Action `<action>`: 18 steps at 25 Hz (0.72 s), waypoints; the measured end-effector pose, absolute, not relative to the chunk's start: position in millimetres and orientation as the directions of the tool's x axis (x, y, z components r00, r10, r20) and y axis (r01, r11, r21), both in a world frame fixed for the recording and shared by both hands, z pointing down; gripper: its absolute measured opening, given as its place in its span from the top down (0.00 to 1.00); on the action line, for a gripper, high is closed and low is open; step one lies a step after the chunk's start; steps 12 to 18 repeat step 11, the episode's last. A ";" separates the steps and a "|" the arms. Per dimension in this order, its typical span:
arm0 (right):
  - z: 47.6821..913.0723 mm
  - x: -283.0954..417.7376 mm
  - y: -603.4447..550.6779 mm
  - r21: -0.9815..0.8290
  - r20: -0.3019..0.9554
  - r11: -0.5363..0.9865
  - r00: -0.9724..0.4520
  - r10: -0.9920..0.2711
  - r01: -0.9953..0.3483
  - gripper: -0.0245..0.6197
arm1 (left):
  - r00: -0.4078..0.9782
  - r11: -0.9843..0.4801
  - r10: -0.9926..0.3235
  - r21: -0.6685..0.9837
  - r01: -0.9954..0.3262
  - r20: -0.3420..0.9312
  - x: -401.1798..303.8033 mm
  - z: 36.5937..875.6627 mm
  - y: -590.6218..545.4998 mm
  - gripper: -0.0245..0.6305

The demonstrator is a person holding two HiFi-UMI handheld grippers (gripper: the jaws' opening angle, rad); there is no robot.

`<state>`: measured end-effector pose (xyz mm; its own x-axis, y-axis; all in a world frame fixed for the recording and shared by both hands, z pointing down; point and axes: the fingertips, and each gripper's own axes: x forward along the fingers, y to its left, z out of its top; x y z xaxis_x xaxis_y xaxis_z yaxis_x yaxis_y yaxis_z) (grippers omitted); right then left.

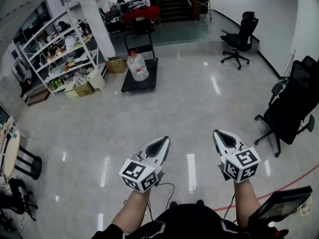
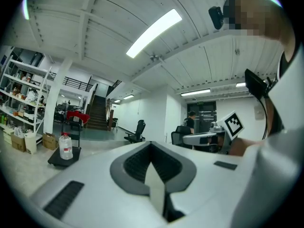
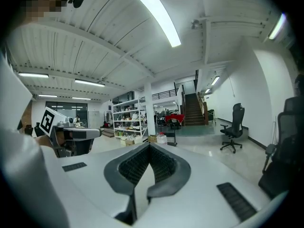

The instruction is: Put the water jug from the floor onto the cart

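Standing on the polished grey floor [image 1: 189, 103], I face down a long open room. A staircase [image 1: 172, 1] rises at the far end. A white shelving rack [image 1: 55, 49], loaded with mixed items, lines the left wall. One black office chair [image 1: 291, 103] stands close on the right. A second office chair [image 1: 241, 36] stands farther off, near the right wall.

The flatbed cart [image 1: 149, 76] is parked well ahead of me, left of centre, with its push handle toward the stairs. Its black deck is low to the floor. The water jug [image 1: 137, 66] stands upright on that deck, at the deck's left-hand portion. It is clear-bodied with a red cap. A cardboard box [image 1: 115, 63] sits on the floor just left of the cart, at the foot of the rack.

The left gripper view shows the same jug [image 2: 65, 147] on the cart deck [image 2: 57, 160], far off at lower left. The right gripper view shows it [image 3: 162, 137] small, near centre.

Both tools are held out level in front of me, side by side and well apart from the cart. The left gripper [image 1: 160, 144] has its jaws pressed fully together with nothing between them. The right gripper [image 1: 224, 137] is likewise closed and empty.
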<state>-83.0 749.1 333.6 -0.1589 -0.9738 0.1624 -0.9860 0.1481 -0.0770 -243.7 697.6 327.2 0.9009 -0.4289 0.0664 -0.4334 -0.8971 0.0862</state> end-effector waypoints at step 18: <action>315.5 -104.0 754.1 -0.059 0.157 0.160 -0.168 -0.973 -0.985 0.96 | 0.897 -0.893 -0.438 0.089 -0.441 0.054 -257.2 306.4 700.6 0.96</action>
